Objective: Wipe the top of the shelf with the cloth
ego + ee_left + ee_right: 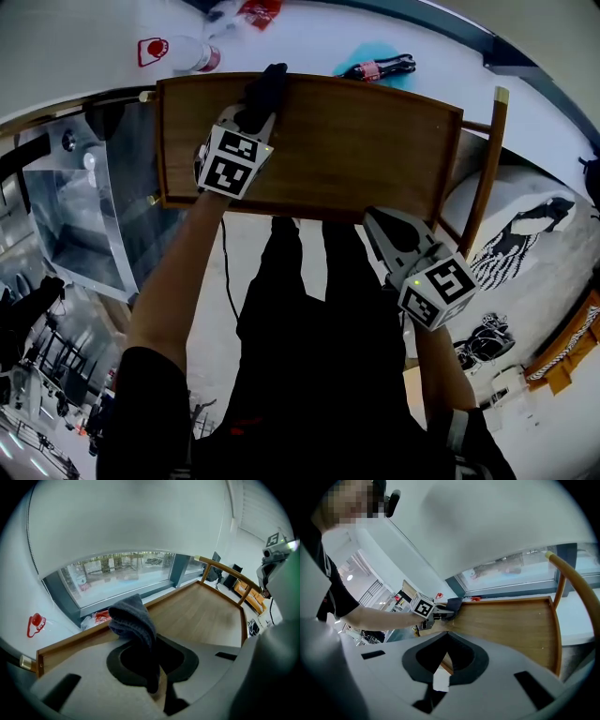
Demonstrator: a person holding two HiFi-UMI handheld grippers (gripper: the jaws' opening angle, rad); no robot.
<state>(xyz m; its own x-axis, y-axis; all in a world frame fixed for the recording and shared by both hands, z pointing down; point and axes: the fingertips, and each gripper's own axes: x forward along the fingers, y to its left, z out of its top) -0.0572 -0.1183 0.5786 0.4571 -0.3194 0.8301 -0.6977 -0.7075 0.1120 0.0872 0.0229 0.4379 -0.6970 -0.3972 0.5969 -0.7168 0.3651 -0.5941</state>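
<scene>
The shelf top (356,141) is a brown wooden board with a low raised rim. My left gripper (246,117) is over its far left corner, shut on a dark grey cloth (266,86) that bunches out past the jaws. In the left gripper view the cloth (130,614) folds up between the jaws of the left gripper (143,637), above the board (201,611). My right gripper (373,221) sits at the shelf's near right edge, shut and holding nothing. The right gripper view looks past the right gripper (446,633) across the shelf (511,620) to the left gripper (440,613) and the cloth (453,603).
Behind the shelf runs a white sill with a red-labelled bottle (192,54), a red packet (260,11) and a black item on blue fabric (380,67). A curved wooden rail (487,159) stands at the shelf's right. A shiny cabinet (75,206) stands left.
</scene>
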